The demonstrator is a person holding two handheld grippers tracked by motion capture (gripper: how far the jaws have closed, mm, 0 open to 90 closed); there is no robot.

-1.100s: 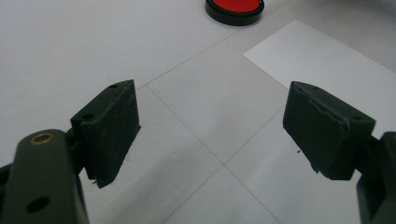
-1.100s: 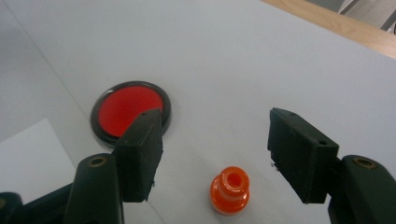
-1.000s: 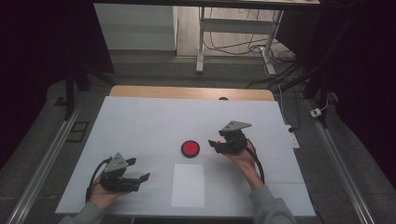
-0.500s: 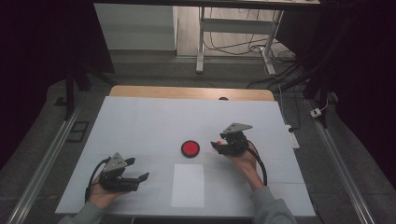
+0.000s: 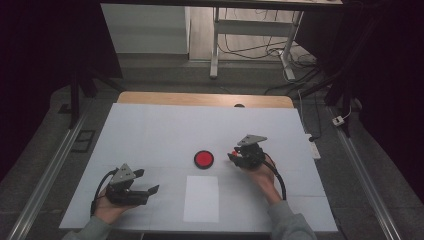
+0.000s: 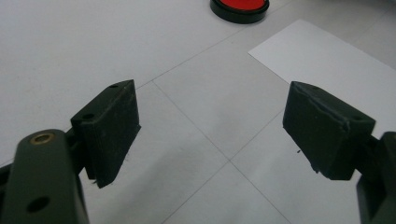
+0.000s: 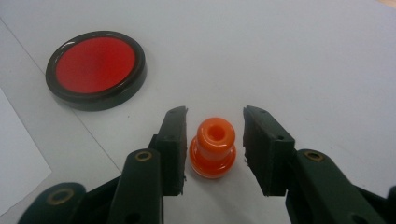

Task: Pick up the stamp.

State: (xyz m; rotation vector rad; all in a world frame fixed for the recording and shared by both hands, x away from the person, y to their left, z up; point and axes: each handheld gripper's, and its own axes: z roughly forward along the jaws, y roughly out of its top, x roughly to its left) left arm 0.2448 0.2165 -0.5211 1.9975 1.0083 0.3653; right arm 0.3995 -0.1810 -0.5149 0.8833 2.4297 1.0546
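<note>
On the white bench (image 5: 150, 130), near its middle, lies a round red disc (image 5: 204, 159) with a black rim, and just in front of it, toward the person, a white sheet of paper (image 5: 201, 198) lies flat. To the right of the disc, the right gripper (image 5: 239, 157) is held low over the bench in the person's right hand (image 5: 261, 169), its jaws pointing toward the disc. In the right gripper view, those jaws stand a little apart on either side of a small orange peg (image 7: 213, 148), which sits upright on the bench with a hole in its top; the left jaw is close against its base, the right jaw has a narrow gap, so the peg is bracketed rather than squeezed. The red disc (image 7: 95, 69) lies beyond the jaws, up and to the left, well clear of the peg. At the near left of the bench the left gripper (image 5: 150, 190) rests in the person's left hand (image 5: 111, 209), jaws pointing toward the paper. In the left gripper view its jaws are spread wide with nothing between them, over bare bench, with a corner of the paper (image 6: 336, 70) and the edge of the disc (image 6: 239, 6) ahead.
</note>
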